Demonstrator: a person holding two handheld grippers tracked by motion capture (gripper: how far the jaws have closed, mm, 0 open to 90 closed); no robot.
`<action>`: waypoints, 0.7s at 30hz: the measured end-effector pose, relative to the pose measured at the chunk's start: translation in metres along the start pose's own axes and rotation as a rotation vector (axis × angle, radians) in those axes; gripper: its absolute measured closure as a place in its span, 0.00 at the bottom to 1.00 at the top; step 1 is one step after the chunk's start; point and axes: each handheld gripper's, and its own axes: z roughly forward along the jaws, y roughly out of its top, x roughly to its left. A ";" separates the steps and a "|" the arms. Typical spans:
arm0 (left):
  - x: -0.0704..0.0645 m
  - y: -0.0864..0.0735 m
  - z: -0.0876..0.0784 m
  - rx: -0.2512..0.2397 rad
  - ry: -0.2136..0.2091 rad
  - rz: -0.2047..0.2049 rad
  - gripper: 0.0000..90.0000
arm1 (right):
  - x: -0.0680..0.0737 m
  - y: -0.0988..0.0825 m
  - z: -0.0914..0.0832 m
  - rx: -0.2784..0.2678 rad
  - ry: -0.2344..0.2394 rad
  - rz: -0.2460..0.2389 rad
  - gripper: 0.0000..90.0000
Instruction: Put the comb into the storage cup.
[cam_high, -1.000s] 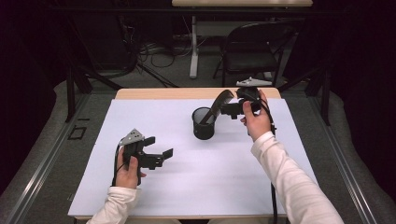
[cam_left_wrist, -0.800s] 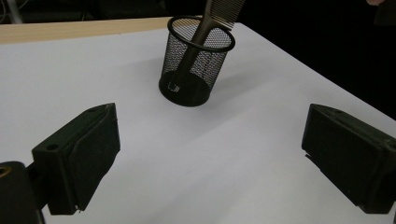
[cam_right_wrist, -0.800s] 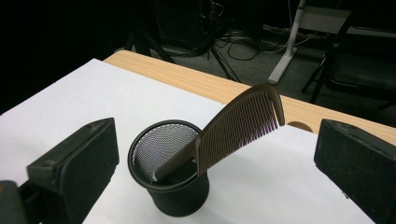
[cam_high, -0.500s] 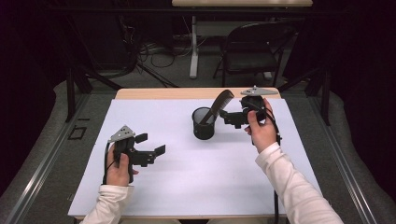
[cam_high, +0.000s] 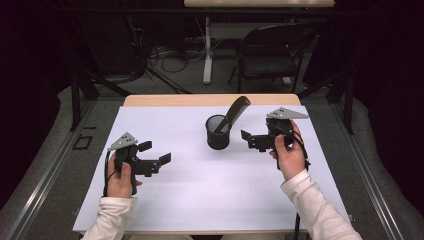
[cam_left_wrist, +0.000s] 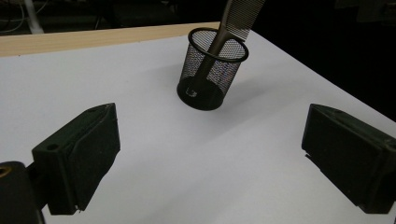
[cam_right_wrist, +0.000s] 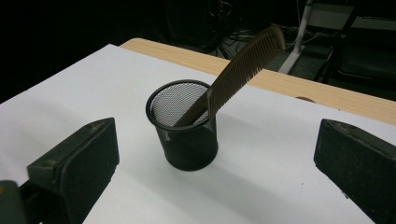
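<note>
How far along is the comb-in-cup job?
Done: the comb stands handle-down in the black mesh cup, leaning on its rim. In hand: nothing; the right gripper is open beside the cup, the left gripper open and apart from it. Left: seemingly nothing.

A cup (cam_high: 218, 137) stands near the table's (cam_high: 200, 200) far edge, midway along it; a comb (cam_high: 234, 111) leans inside it, tilted right.

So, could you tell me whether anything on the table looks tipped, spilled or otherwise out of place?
Nothing stands out. The mesh cup stands upright on the white table cover, and the comb leans inside it against the rim, handle end down. Nothing is spilled.
</note>
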 end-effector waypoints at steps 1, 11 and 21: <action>0.000 0.000 0.001 0.004 -0.001 0.004 0.05 | 0.000 -0.002 -0.001 -0.003 0.003 -0.003 0.00; -0.003 0.002 0.006 0.026 0.001 0.013 0.05 | -0.001 -0.025 -0.018 -0.010 0.007 0.001 0.00; 0.001 -0.002 -0.007 0.033 0.027 0.027 0.05 | -0.005 -0.049 -0.029 0.000 -0.004 0.017 0.00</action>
